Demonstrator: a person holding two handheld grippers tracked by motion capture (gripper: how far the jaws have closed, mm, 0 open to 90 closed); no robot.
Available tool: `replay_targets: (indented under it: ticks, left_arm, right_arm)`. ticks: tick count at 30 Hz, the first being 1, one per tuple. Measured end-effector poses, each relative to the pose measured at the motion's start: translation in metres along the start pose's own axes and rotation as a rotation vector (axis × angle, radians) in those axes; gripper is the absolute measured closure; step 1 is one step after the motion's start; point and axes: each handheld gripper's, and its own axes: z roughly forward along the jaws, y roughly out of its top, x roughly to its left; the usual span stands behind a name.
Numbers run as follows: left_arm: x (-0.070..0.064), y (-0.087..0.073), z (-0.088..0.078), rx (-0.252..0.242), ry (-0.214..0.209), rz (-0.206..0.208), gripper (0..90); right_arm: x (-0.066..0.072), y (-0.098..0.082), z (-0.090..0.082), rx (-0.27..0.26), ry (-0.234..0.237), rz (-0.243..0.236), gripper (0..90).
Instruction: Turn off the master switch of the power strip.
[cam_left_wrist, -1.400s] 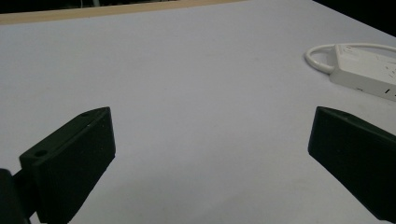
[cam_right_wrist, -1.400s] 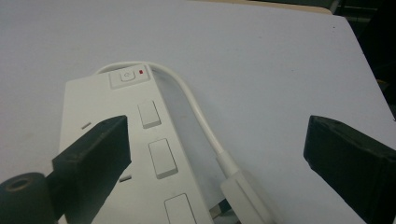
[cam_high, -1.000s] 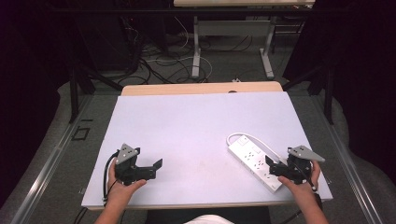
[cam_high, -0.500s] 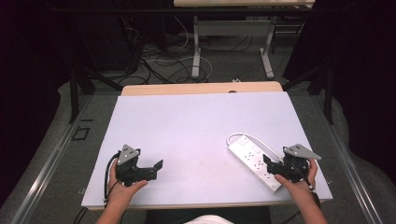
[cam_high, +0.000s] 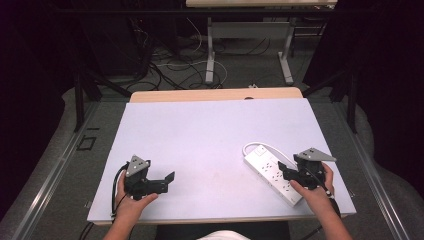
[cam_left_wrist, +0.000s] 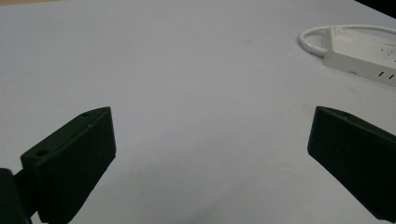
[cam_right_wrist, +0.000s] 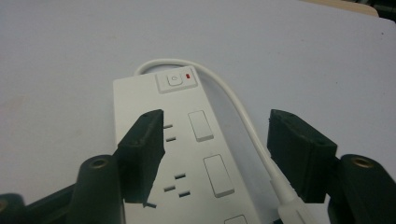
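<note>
Sitting across most of the high view is the bench (cam_high: 210, 145), a big pale lavender-white top with a strip of wood showing along its far edge. Past that edge there's a dark floor with a tangle of cables (cam_high: 170, 60) and the legs of another table (cam_high: 210, 50).

Next biggest thing is the white power strip (cam_high: 272, 172), lying flat on the bench at the near right, angled so its far end points toward the middle of the bench. Its white cord (cam_high: 265, 148) loops round the far end and runs back along the right side of the body. In the right gripper view the strip (cam_right_wrist: 187, 154) shows a switch with a small red light (cam_right_wrist: 188, 74) at the far end, then rows of sockets.

The right gripper (cam_high: 295, 175) is over the near half of the strip. Its fingers (cam_right_wrist: 142, 154) stand half-narrowed and have just been closing in, one finger above the strip's socket face, the other out past the cord (cam_right_wrist: 252, 135), so the strip's right part and cord sit between them. Can't say the pads are pressing on anything yet.

The left gripper (cam_high: 165, 182) sits at the near left of the bench, well apart from the strip, fingers (cam_left_wrist: 70, 163) spread wide over bare bench (cam_left_wrist: 187, 93).
</note>
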Motion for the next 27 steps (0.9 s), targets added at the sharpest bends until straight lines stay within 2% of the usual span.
replay_targets:
  ticks: [17,24,27]
  left_arm:
    - [0.003,0.0,-0.002,0.001,0.006,-0.011,2.5]
    - [0.004,-0.001,-0.001,0.0,0.01,-0.011,2.6]
    - [0.005,-0.001,-0.001,-0.002,0.01,-0.012,2.9]
  right_arm:
    - [0.0,0.028,0.006,0.077,0.063,-0.059,42.9]
    - [0.001,0.038,0.012,0.111,0.069,-0.123,43.4]
    - [0.001,0.043,0.014,0.123,0.087,-0.115,43.5]
